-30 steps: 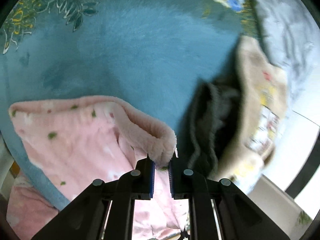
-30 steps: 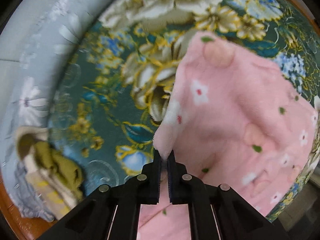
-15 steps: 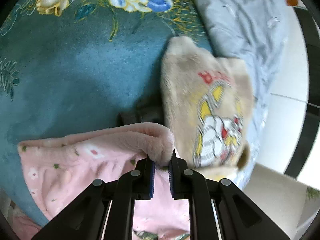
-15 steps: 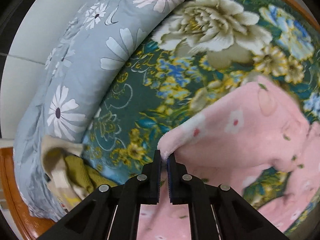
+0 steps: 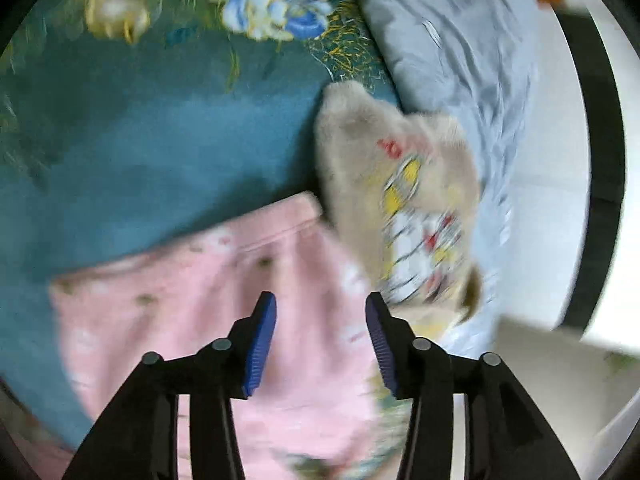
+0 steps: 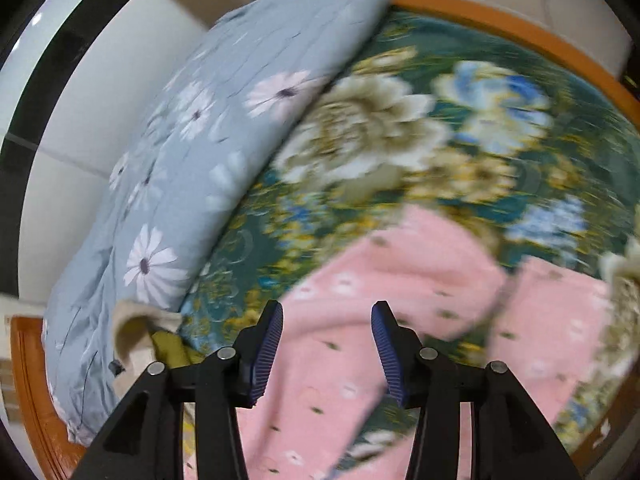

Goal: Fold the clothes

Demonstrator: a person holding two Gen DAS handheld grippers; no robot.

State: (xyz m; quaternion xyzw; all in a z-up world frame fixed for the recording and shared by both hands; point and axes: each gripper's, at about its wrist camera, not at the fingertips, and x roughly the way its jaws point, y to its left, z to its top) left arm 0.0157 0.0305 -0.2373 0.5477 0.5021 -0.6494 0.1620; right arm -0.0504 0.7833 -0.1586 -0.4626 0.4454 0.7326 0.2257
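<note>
Pink fleece garment [image 5: 224, 320] lies spread on the bed, directly under and ahead of both sets of jaws. The left gripper [image 5: 321, 312] has its jaws spread wide with nothing between them; the blue pads hang over the pink cloth, whose hemmed edge runs just beyond the tips. Ahead and to the right of the left jaws sits a beige plush garment [image 5: 400, 184] with a cartoon print, its edge meeting the pink one. Beyond that is a grey-blue quilt [image 5: 460, 52], and to the left ahead stretches the teal floral bedspread [image 5: 140, 152].

The right gripper [image 6: 327, 312] is likewise released, jaws apart and empty above the pink fleece garment [image 6: 400, 292], which fills the space between and to the right of the tips. Left of the right jaws, a beige and olive bundle of clothes [image 6: 148, 336] rests against the daisy-printed quilt [image 6: 192, 152]. The floral bedspread [image 6: 400, 140] lies ahead, bounded by an orange wooden bed frame [image 6: 520, 32]. Both views are motion-blurred.
</note>
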